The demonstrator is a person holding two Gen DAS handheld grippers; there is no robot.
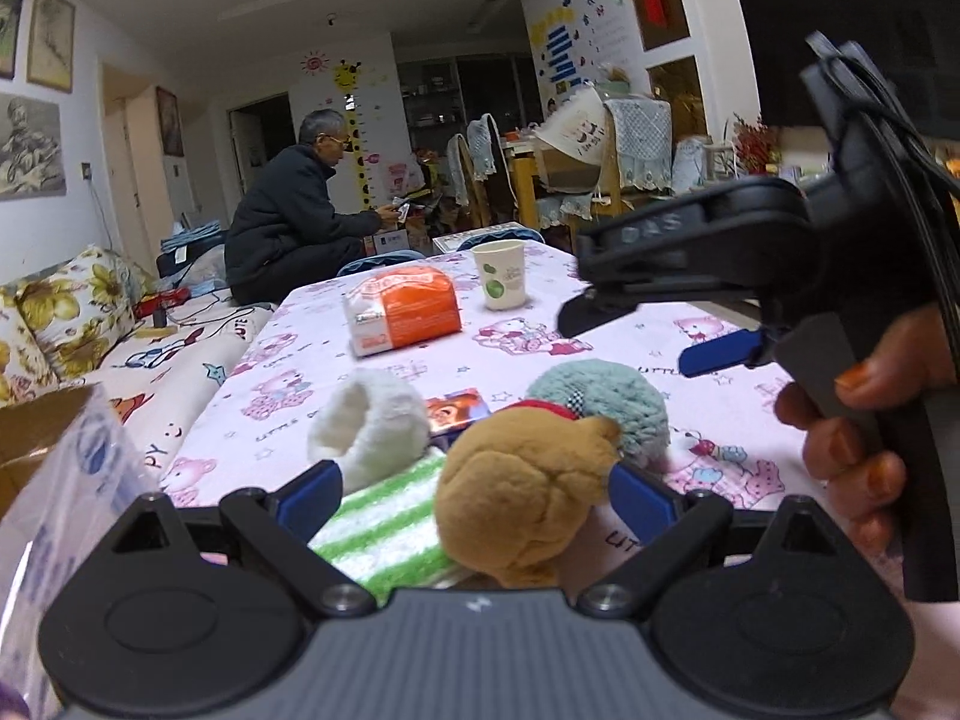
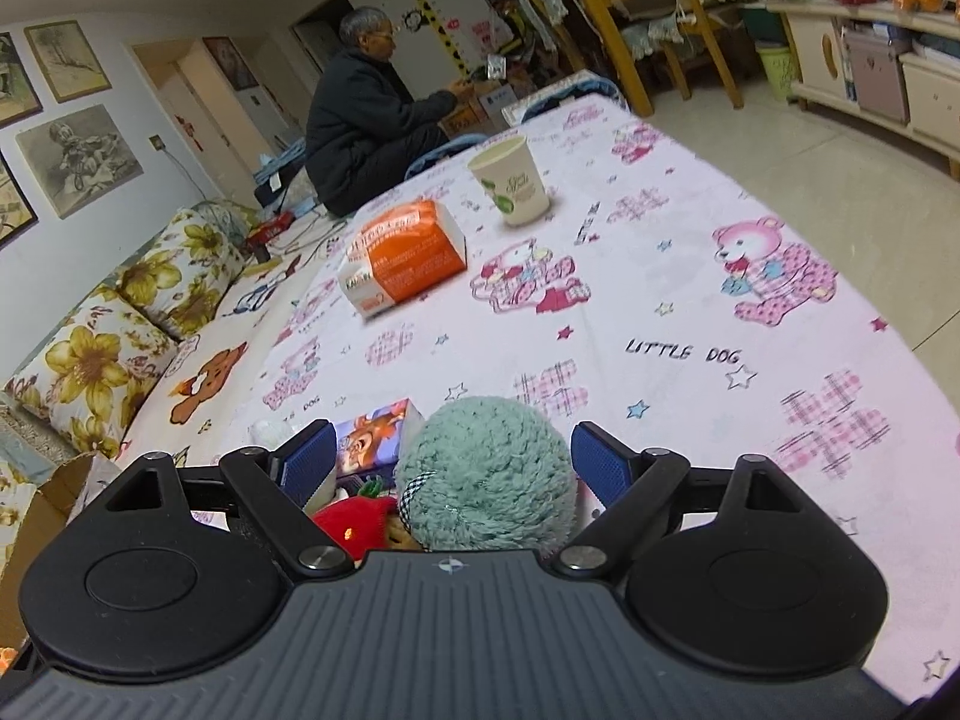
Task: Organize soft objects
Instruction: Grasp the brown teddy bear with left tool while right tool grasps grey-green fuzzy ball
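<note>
Sorting is looking barely begun: the soft things are all sitting bunched together at the near edge of the tabletop (image 2: 660, 300), none of them visibly put away. The left hand-held gripper (image 1: 474, 495) is standing released, its blue pads either side of the brown plush toy (image 1: 528, 498) and the green striped cloth (image 1: 384, 528) without pinching them. Just beyond those are lying the white fluffy piece (image 1: 372, 426) and the teal fuzzy ball (image 1: 606, 402), with a small picture box (image 1: 456, 411) between them. The right hand-held gripper (image 2: 453, 459) is also unclenched, straddling the teal fuzzy ball from above; whether the pads are touching it I cannot tell. A red plush bit (image 2: 351, 519) is peeking out beside the ball. Farther along the tabletop, well apart from the pile, are an orange tissue pack (image 2: 408, 258) and a paper cup (image 2: 513, 180). A cardboard box (image 1: 36, 438) is showing off the near left corner, possibly the destination. Every soft item is seemingly still waiting to be picked up and placed.
</note>
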